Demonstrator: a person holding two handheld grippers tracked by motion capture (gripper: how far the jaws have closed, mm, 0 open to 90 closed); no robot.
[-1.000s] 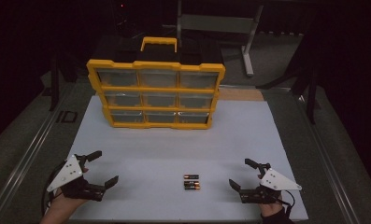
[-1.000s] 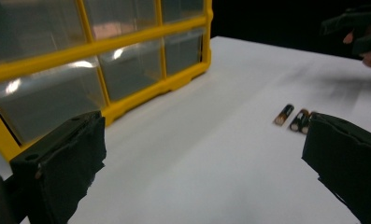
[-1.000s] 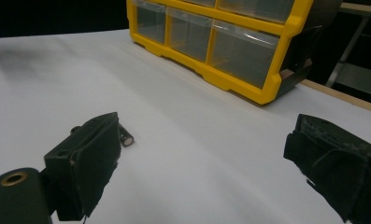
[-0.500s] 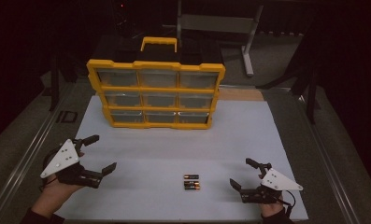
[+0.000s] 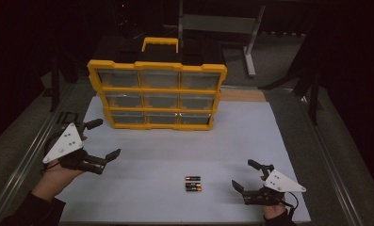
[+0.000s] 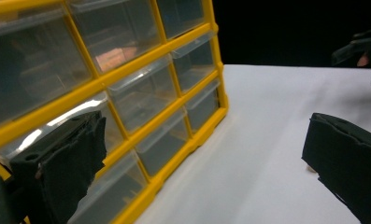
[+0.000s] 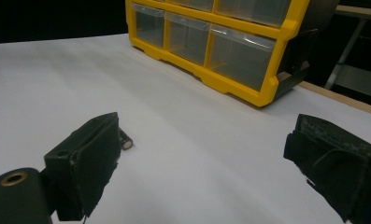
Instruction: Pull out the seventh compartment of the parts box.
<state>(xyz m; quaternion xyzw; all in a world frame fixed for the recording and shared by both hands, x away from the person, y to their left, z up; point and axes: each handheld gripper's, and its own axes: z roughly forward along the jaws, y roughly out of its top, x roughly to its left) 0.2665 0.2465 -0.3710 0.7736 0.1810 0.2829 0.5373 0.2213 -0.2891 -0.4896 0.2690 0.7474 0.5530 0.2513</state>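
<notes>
High view, left gripper: your left gripper has moved up the left side of the frame over the last second and now sits just beside the lower left corner of the yellow drawer organiser, jaws spread wide and empty.
Meaning: you appear to be lining up on a bottom-row drawer, probably to open it for the batteries; no drawer is pulled out yet.
Right gripper: your right gripper has stayed at the lower right of the frame, released and holding nothing, near the batteries but apart from them.
Batteries: three batteries lie side by side on the white worktop, lower centre of the frame, well apart from the organiser.
Right gripper view: one battery end peeks out just beside the left jaw.
Drawer count: nine clear drawers, three rows of three, all closed.
Gripper count: two, both open.
</notes>
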